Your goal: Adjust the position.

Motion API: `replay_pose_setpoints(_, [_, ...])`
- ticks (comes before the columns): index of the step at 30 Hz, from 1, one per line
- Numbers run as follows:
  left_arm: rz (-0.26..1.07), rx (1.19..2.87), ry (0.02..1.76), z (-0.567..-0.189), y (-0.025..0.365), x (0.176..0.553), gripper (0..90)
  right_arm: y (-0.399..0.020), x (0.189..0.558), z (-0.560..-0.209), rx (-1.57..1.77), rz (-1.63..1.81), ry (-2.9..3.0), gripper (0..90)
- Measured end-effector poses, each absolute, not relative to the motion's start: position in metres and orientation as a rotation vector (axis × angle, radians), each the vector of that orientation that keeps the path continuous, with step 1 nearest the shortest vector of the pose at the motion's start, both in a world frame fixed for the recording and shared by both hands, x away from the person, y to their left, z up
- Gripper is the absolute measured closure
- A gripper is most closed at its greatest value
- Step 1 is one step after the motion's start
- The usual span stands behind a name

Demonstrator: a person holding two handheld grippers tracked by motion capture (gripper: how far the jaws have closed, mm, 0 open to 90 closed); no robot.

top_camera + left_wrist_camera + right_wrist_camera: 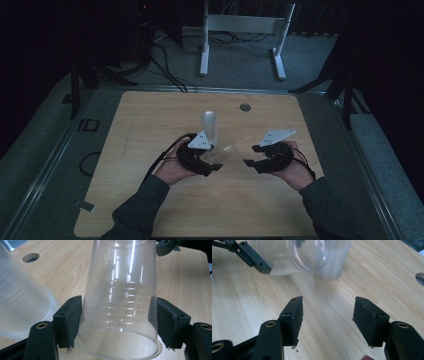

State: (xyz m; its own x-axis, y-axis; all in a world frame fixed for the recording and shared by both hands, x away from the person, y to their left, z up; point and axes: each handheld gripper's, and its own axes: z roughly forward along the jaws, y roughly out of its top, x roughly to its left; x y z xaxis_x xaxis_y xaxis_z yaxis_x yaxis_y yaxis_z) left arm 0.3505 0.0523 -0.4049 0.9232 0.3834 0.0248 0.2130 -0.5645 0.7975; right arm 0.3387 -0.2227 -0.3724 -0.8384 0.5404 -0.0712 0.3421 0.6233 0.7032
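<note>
A clear plastic cup (120, 290) lies sideways between the pads (71, 320) of my left gripper (115, 320), which is shut on its ribbed wall near the rim. In the high view the left gripper (216, 164) holds this cup (227, 153) just above the table, its base turned toward the right hand. An upright stack of clear cups (208, 124) stands right behind it, also seen as the stack (20, 302) at left. My right gripper (328, 317) is open with nothing between its jaws, a short way from the cup's base (297, 255). In the high view the right gripper (251, 155) faces left.
The wooden table (150, 200) has a round cable hole (244, 107) at the back centre. A white metal frame (245, 30) and cables stand on the floor beyond the table. Bare wood lies in front of and beside both hands.
</note>
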Motion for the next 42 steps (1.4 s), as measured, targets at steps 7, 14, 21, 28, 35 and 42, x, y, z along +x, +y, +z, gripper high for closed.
replay_pose_setpoints(7, [0.274, 2.246, 0.381, -0.406, 0.048, 0.348, 28.2, -0.220, 0.338, -0.373, 0.668, 0.977, 2.614, 41.6])
replay_pose_setpoints(14, [0.284, 2.284, 0.352, -0.407, 0.043, 0.346, 28.3, -0.217, 0.337, -0.374, 0.628, 0.938, 2.647, 42.1])
replay_pose_setpoints(21, [0.282, 2.312, 0.332, -0.410, 0.041, 0.345, 28.3, -0.215, 0.336, -0.374, 0.587, 0.889, 2.678, 43.4])
replay_pose_setpoints(28, [0.276, 2.346, 0.311, -0.415, 0.037, 0.344, 28.2, -0.211, 0.336, -0.373, 0.553, 0.858, 2.704, 43.1])
replay_pose_setpoints(35, [0.268, 2.377, 0.291, -0.419, 0.033, 0.342, 28.2, -0.208, 0.335, -0.373, 0.522, 0.814, 2.736, 42.2])
replay_pose_setpoints(42, [0.270, 2.408, 0.261, -0.422, 0.027, 0.338, 28.3, -0.204, 0.335, -0.377, 0.500, 0.779, 2.774, 40.8])
